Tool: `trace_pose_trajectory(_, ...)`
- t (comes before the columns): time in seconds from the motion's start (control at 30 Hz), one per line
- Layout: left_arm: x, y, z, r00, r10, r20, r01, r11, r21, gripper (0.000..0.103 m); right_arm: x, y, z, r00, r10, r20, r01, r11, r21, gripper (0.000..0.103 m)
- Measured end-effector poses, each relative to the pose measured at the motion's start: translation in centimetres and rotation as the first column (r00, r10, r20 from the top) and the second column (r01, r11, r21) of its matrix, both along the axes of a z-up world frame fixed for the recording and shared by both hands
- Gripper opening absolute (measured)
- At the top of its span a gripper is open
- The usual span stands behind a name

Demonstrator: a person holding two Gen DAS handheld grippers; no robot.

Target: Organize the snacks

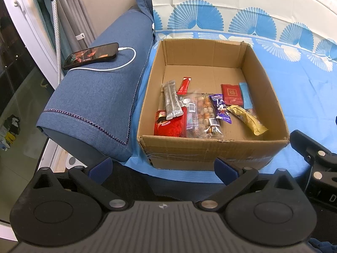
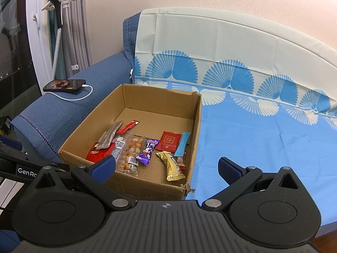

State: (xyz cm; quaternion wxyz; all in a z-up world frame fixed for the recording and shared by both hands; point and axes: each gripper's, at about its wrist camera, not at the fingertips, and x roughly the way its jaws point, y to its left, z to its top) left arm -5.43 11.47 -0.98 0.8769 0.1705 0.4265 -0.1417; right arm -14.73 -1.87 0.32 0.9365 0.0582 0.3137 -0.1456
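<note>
An open cardboard box stands on the blue sheet; it also shows in the right wrist view. Inside lie several snack packets: a red bag, a grey stick pack, a clear pack of round sweets, a purple packet, a gold bar, a red square packet and a light blue stick. My left gripper is open and empty, in front of the box. My right gripper is open and empty, at the box's near right corner.
A phone with a white charging cable lies on the blue sofa arm left of the box. A garment steamer pole and curtains stand at the far left. The patterned sheet spreads to the right.
</note>
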Motion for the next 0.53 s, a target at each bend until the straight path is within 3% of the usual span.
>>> trace_pose_trajectory(0.53,0.01,-0.42,0.16,1.0,0.001,0.01,-0.001,1.0,0.006,0.103,0.1,-0.18,0.04,1.0,-0.005,0.008,0.005,1.0,0.008,0.103)
